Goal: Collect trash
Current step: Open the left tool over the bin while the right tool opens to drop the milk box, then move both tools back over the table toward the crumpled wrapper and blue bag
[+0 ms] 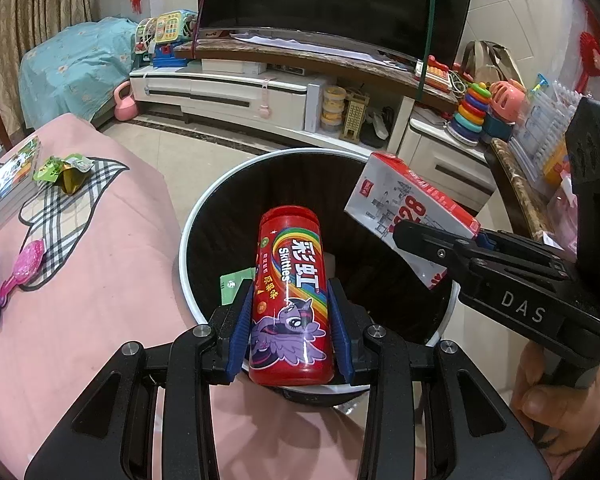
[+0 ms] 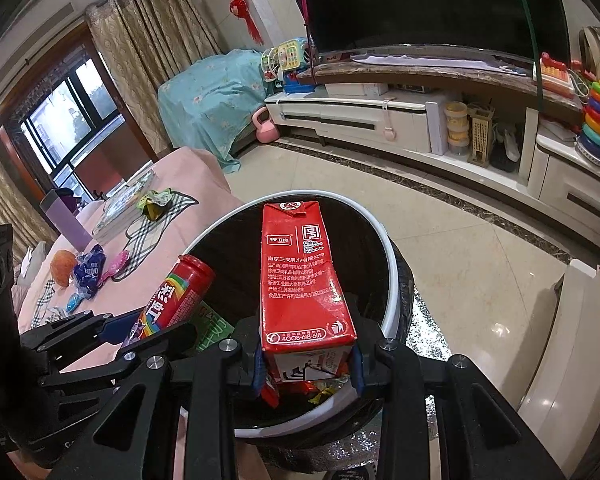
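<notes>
Item one: a glossy red Skittles canister [image 1: 290, 300], cylindrical, rainbow and pony print, clamped between the left gripper [image 1: 290, 320] pads over the white-rimmed black bin [image 1: 204, 216]. Item two: a creased red-and-white milk carton [image 2: 304, 280], pinched by the right gripper [image 2: 306, 364], its lower end hidden behind the fingers; bin contents beneath are indistinct wrappers.

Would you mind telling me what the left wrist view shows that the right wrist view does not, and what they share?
Only the left wrist view shows the person's hand under the right hand-held gripper, and the carton's white face. Only the right wrist view shows the window, an orange fruit, the purple bottle and candy wrappers in the bin. Both show the Skittles can in the left hand-held gripper, the red milk carton and the black bin below them.
</notes>
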### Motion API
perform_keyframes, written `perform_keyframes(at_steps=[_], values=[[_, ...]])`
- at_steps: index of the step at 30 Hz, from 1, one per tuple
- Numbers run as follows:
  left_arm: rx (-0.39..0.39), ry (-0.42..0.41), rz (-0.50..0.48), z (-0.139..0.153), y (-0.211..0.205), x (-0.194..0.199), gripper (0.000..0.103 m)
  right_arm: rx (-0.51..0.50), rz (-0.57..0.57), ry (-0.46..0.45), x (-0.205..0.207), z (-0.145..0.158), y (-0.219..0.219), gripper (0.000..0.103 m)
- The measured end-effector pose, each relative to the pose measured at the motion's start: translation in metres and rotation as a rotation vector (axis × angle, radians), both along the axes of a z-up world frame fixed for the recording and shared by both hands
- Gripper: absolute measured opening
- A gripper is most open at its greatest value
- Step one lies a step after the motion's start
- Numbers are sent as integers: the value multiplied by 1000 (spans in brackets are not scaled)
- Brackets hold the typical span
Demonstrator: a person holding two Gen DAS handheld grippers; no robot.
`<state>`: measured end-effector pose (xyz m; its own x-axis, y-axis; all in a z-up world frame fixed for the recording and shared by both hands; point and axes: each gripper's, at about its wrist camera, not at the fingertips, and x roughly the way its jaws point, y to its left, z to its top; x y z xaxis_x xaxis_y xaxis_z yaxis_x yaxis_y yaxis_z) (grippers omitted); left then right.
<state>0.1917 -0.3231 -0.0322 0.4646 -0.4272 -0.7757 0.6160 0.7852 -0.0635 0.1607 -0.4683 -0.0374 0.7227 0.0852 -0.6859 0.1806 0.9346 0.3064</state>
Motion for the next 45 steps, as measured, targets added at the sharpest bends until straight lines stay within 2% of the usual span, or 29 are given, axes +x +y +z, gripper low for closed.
perform_keyframes(at_steps=[3,7,12,15,18,21,29,32,45], values=[[-6,-7,-9,2,1,-2,38,8,2,-3,0,0,-1,35],[-15,-35,-1,9,6,-5,56,17,-2,-5,-1,-1,-1,38],[-21,-42,20,12,19,-9,59,31,-13,-20,-5,2,-1,39],[-33,-34,43,11,32,-11,62,39,-11,-34,-8,7,1,48],[-45,-22,72,10,48,-14,65,39,-6,-46,-10,12,7,49],[-58,-11,100,8,66,-19,66,50,-1,-64,-15,15,14,58],[-91,8,198,1,120,-32,71,85,32,-104,-30,19,44,91],[-102,8,244,-2,143,-38,75,100,50,-116,-34,20,59,97],[-140,30,474,-14,239,-50,90,116,122,-112,-36,9,132,101]])
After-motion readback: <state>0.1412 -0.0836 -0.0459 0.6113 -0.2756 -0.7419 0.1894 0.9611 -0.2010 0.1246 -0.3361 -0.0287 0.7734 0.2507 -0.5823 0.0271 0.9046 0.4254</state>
